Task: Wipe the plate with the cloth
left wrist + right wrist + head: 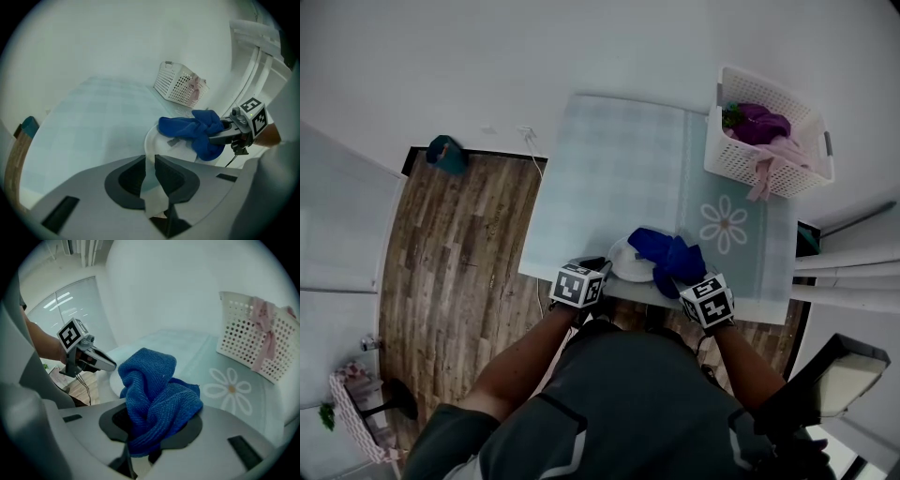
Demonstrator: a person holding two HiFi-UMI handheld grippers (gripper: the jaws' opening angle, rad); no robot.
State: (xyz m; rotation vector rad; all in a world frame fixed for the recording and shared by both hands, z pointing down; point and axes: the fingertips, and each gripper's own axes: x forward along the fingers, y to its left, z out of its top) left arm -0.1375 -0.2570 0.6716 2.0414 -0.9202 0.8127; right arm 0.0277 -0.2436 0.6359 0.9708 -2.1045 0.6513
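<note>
Worktop, head view: pale checked worktop [609, 169] is filling the middle, with wood floor [450, 253] lying to its left and a white basket [741, 155] sitting at the far right corner.
Plate, head view: white plate [626, 266] is sitting at the worktop's near edge, just in front of the person, with the blue cloth [667, 251] lying over its right part.
Left gripper, own view: left gripper [150, 168] is pinching the plate's thin rim, with its jaws nearly together on it.
Right gripper, own view: right gripper [145, 437] is clamping a bunched fold of the cloth, and the loose part is heaping up over the plate.
Risk, plate: a hard push from the cloth could be twisting the rim out of that narrow pinch. With the plate so near the edge, it could be sliding off onto the floor.
Risk, cloth: only a lump seems to be touching, so patches may be going unwiped, and dragging may be tugging the fold free.
Hidden, head view: the grippers' own bodies are covering their jaws, and I cannot tell whether the plate is resting flat or being lifted.
Hidden, right gripper view: the cloth is blocking the jaw tips and most of the plate.
</note>
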